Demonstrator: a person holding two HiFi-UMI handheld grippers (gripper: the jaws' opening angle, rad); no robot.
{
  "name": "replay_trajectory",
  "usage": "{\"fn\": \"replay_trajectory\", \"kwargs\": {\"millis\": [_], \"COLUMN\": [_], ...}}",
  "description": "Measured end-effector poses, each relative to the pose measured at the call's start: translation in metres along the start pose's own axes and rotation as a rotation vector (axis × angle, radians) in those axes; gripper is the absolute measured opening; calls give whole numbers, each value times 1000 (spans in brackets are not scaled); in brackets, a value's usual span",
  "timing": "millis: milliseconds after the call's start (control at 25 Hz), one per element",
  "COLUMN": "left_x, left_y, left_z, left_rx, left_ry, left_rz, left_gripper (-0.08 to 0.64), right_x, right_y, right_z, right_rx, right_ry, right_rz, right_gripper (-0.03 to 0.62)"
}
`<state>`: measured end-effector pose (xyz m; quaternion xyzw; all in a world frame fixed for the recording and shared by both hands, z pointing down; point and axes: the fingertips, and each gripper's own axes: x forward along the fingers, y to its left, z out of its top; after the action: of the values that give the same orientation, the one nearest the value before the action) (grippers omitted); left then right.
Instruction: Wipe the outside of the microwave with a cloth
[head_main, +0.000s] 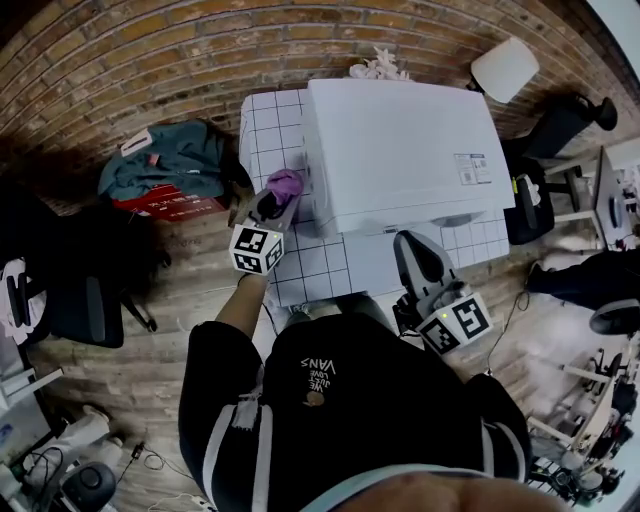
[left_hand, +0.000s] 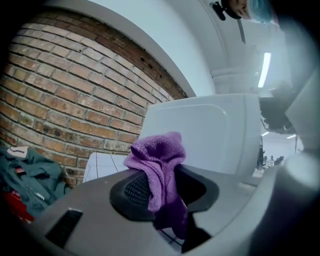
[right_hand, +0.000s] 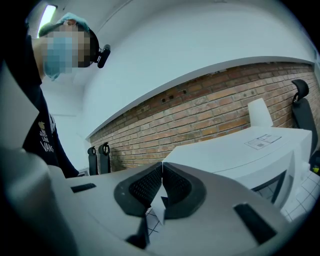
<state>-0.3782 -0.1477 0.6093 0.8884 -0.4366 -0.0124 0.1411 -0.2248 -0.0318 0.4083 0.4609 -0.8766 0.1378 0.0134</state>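
A white microwave stands on a white gridded table. My left gripper is shut on a purple cloth, held against the microwave's left side near its front corner. In the left gripper view the purple cloth bunches up over the jaws, with the microwave's white side just behind it. My right gripper hangs in front of the microwave's door, jaws shut with nothing between them. The right gripper view shows the microwave to its right.
A teal garment lies on a red box against the brick wall at left. A black office chair stands at the left, another chair and desks at the right. A white lamp shade is behind the microwave.
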Motion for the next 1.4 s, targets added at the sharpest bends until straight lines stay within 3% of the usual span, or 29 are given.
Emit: {"fn": "replay_trajectory", "kwargs": {"millis": [360, 600, 920, 1200, 1400], "left_x": [-58, -54, -14, 53, 96], "left_y": [-77, -82, -45, 25, 74], "left_z": [-48, -59, -46, -14, -3], "left_rx": [-102, -153, -164, -125, -152], "left_ry": [30, 32, 25, 34, 65], "left_rz": [-58, -51, -23, 22, 77], "left_gripper": [132, 132, 132, 132, 132], "right_x": [2, 2, 16, 37, 47], "right_y": [46, 51, 33, 23, 7], "right_z": [-16, -10, 13, 34, 55], "right_rx": [3, 3, -26, -24, -33], "right_ry": [11, 7, -10, -21, -37], "right_rz": [54, 56, 54, 116, 131], "right_gripper": [0, 0, 0, 0, 0]}}
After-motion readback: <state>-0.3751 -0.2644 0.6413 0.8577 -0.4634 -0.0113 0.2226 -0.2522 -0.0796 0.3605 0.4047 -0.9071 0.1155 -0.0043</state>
